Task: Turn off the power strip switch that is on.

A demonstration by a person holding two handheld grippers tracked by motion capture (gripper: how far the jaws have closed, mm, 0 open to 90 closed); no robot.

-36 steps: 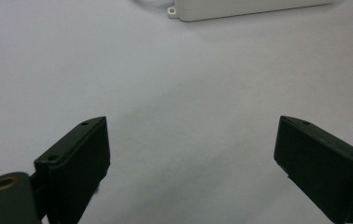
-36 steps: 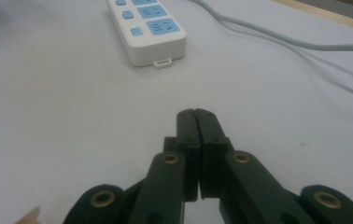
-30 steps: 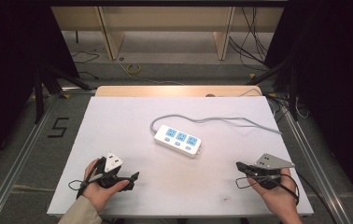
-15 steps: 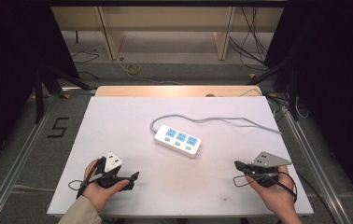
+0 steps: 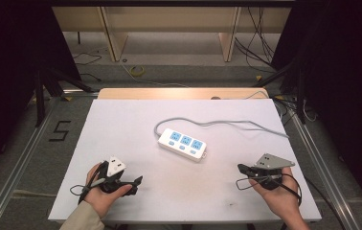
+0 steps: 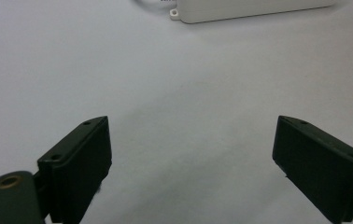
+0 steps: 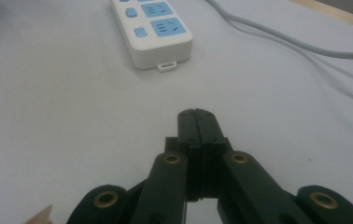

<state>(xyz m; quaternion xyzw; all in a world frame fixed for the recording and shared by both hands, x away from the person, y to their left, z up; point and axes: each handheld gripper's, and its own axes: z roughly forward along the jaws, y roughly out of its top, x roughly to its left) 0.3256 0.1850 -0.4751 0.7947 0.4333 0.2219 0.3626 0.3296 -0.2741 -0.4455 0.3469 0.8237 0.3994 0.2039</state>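
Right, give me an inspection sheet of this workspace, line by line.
Surface: white table top, a few faint marks near the front edge.
Job's things: white power strip with three blue sockets, lying flat mid-table, untouched.
Clutter: nothing seen.
Grippers: left gripper jaws wide apart, holding nothing; right gripper jaws pressed together, holding nothing.
Cables: grey cord runs from the strip toward the table's right edge.
Surroundings: wooden shelving behind, loose floor cables.

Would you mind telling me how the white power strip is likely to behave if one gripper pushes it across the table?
The power strip lies flat and low, so it should slide rather than tip. Its smooth casing may slip on the white table. The grey cable looks floppy and would probably drag, turning the strip.
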